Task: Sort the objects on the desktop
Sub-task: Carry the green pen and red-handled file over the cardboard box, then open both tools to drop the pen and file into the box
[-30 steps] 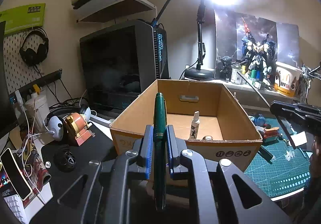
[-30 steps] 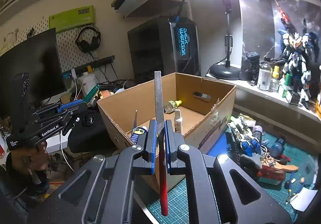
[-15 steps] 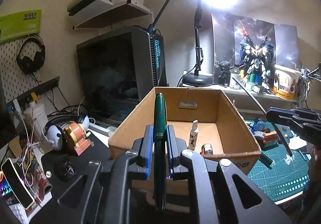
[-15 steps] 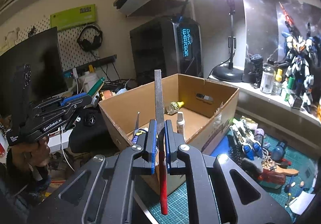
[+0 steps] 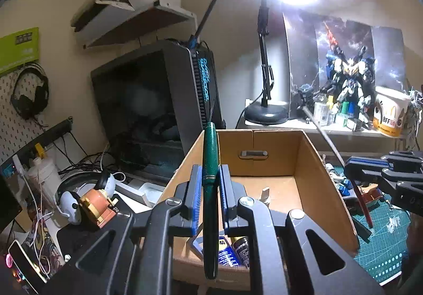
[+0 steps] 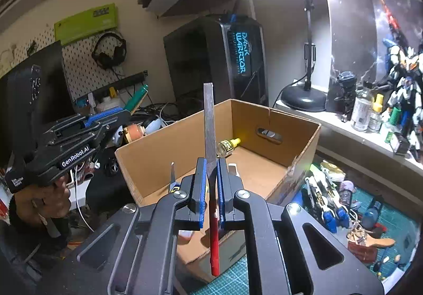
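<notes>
Left gripper [image 5: 210,189] clamped on a green pen [image 5: 210,178], held upright between the blue-padded fingers [image 5: 197,197], pen body running from below the fingers up past the near rim of the cardboard box [image 5: 325,170]. Poised over the box's near-left corner, above a blue-and-yellow spray can [image 5: 224,250] and a dark can beside it lying at the near end of the box floor.

Right gripper [image 6: 210,184] clenched on a metal file [image 6: 208,123] with a red handle [image 6: 214,247], flat blade standing straight up, handle hanging below the fingers [image 6: 199,189]. Positioned at the box's near corner in the right wrist view, over the edge of the green cutting mat [image 6: 232,281]. Seen from the left wrist camera at the right edge of frame, file slanting up and left across the box's right wall (blade slightly blurred there, so exact contact with the wall hard to judge).

Inside the box: a small clear bottle with yellow cap [image 6: 228,145] lying near the far wall, below the hand-hole. Behind the box on the worktop, a black PC tower [image 6: 219,62] and a desk lamp base [image 6: 304,99].
</notes>
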Action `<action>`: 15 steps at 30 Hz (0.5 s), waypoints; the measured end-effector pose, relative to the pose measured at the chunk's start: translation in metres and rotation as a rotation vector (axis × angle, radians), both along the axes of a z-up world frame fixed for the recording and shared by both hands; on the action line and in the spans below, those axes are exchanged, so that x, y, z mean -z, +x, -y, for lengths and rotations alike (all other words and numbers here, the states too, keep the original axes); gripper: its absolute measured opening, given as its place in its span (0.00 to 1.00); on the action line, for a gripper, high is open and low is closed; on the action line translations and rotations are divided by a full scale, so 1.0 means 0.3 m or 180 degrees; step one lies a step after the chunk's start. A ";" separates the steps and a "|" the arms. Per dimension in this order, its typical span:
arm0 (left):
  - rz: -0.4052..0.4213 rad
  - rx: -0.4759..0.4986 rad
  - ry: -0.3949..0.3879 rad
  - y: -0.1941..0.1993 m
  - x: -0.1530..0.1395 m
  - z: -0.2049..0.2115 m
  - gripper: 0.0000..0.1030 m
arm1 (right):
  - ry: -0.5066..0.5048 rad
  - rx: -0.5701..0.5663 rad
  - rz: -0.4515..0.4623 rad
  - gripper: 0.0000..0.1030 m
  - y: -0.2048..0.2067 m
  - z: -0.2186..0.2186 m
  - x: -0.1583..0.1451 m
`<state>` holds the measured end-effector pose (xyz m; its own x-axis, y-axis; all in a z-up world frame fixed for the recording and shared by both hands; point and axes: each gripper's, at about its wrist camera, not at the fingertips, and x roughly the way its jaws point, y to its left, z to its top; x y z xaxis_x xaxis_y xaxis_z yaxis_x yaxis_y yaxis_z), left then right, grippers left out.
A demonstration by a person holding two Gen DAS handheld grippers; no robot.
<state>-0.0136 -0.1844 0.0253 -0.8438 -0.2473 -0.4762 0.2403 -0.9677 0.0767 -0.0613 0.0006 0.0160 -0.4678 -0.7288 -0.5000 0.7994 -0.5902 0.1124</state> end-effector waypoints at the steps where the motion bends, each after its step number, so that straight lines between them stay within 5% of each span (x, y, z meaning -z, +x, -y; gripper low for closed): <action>1: 0.0032 0.0002 0.0002 -0.021 0.000 0.003 0.12 | 0.0015 0.0010 0.0009 0.07 -0.014 0.007 0.000; 7: 0.0225 0.0015 0.0015 -0.145 0.002 0.024 0.12 | 0.0125 0.0031 0.0201 0.07 -0.134 0.068 0.026; 15: 0.0850 0.0055 0.0121 -0.361 0.065 0.061 0.13 | 0.0224 0.0019 0.0536 0.01 -0.294 0.149 0.086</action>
<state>-0.1220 -0.2028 0.0057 -0.6910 -0.2117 -0.6911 0.2000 -0.9748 0.0986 -0.1495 -0.0442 -0.0098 -0.3775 -0.6867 -0.6213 0.7692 -0.6060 0.2024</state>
